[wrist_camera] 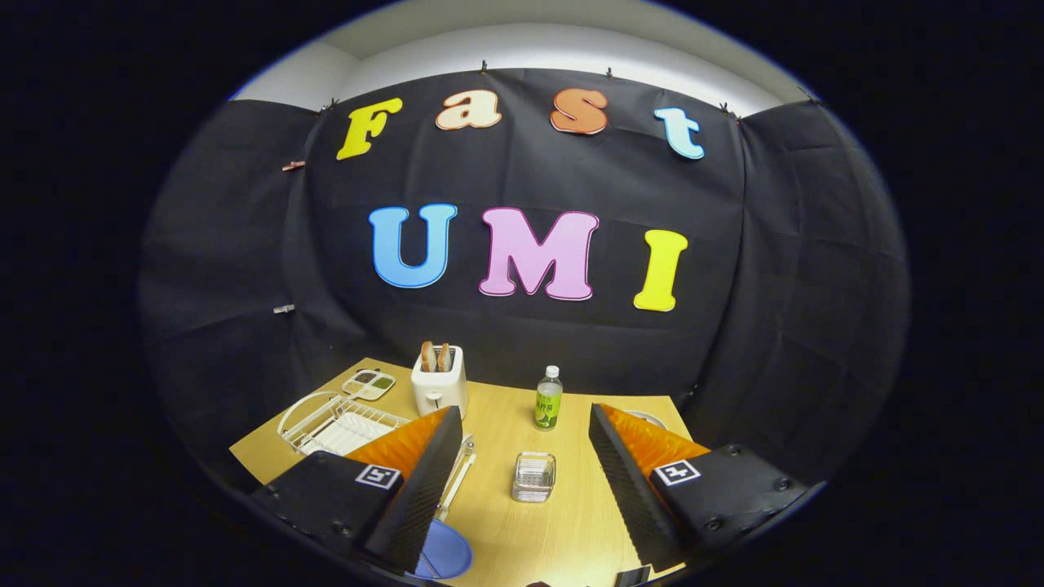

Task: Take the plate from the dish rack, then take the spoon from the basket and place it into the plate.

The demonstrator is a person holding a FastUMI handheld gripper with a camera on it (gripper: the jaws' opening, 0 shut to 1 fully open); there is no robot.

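Tongs (526, 481) spread wide over the table (563, 530), holding nothing.

Both fingers hang apart above the wood, and the small wire basket (534, 477) sits between them just ahead, probably lined up for a later reach. A blue plate (444, 550) lies flat on the table beside the left finger, partly hidden by it, so it looks already out of the rack (338, 424), which stands beyond that finger, near the toaster (440, 383). I cannot make out a spoon in the basket. A bottle (548, 399) stands farther back, well clear.
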